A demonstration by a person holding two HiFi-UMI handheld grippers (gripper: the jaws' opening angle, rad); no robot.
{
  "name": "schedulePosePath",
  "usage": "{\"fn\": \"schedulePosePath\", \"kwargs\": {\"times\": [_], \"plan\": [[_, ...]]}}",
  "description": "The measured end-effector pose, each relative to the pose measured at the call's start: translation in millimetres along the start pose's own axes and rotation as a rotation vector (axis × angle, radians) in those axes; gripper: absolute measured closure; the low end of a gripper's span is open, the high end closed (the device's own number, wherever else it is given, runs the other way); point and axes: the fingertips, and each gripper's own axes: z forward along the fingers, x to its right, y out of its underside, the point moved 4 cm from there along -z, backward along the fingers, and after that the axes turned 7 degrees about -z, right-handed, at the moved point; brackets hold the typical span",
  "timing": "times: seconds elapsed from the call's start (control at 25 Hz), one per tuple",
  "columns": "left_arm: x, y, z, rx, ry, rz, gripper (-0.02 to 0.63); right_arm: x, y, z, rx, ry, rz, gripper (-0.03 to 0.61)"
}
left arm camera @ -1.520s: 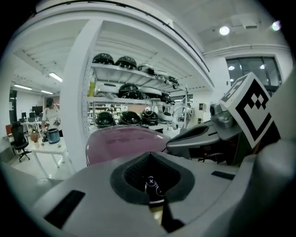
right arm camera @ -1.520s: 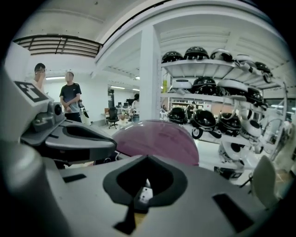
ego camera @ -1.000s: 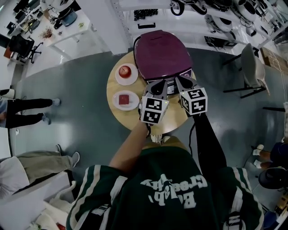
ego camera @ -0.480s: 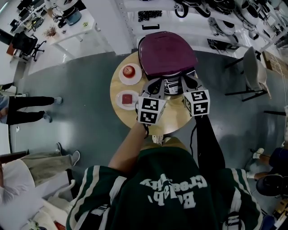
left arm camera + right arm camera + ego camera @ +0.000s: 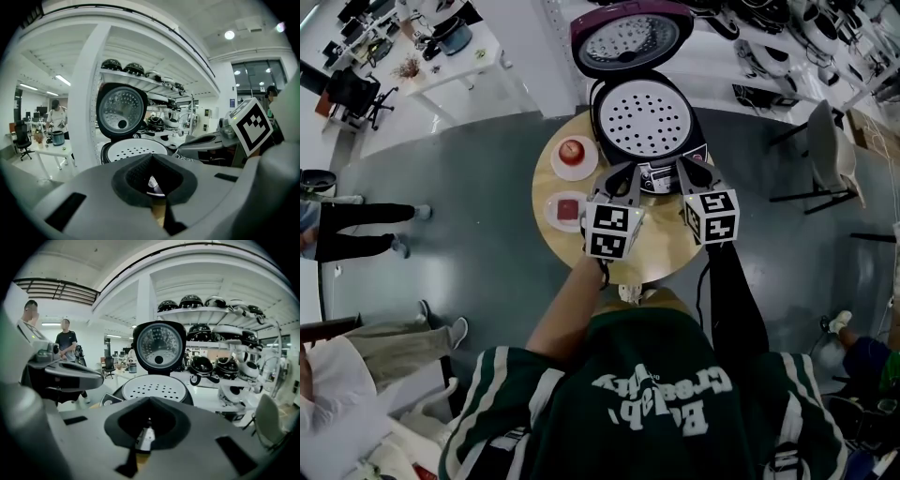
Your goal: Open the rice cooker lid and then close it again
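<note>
The opening half looks done: the rice cooker (image 5: 642, 127) sits at the far side of the bench (image 5: 661, 255) with its lid (image 5: 630, 36) standing upright behind the pot. Your left gripper (image 5: 624, 180) and right gripper (image 5: 685, 172) wait at its near edge, each with its jaws pressed together on nothing. Closing probably calls for reaching past the pot and pushing the lid's top edge down until it latches.

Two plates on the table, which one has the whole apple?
The far plate, beside the open rice cooker; the near plate holds a flat red piece.
</note>
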Motion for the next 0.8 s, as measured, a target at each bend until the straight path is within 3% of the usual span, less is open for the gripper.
{"fn": "schedulePosePath", "kwargs": {"times": [0.44, 0.8], "plan": [[-13, -10, -3, 0.024, -0.018, 0.009, 0.618, 5, -12, -2, 0.040, 0.015, 0.021, 0.574], [-31, -71, -8, 0.151, -0.054, 0.003, 0.618, 23, -70, 0, 0.186, 0.013, 0.019, 0.573]]}}
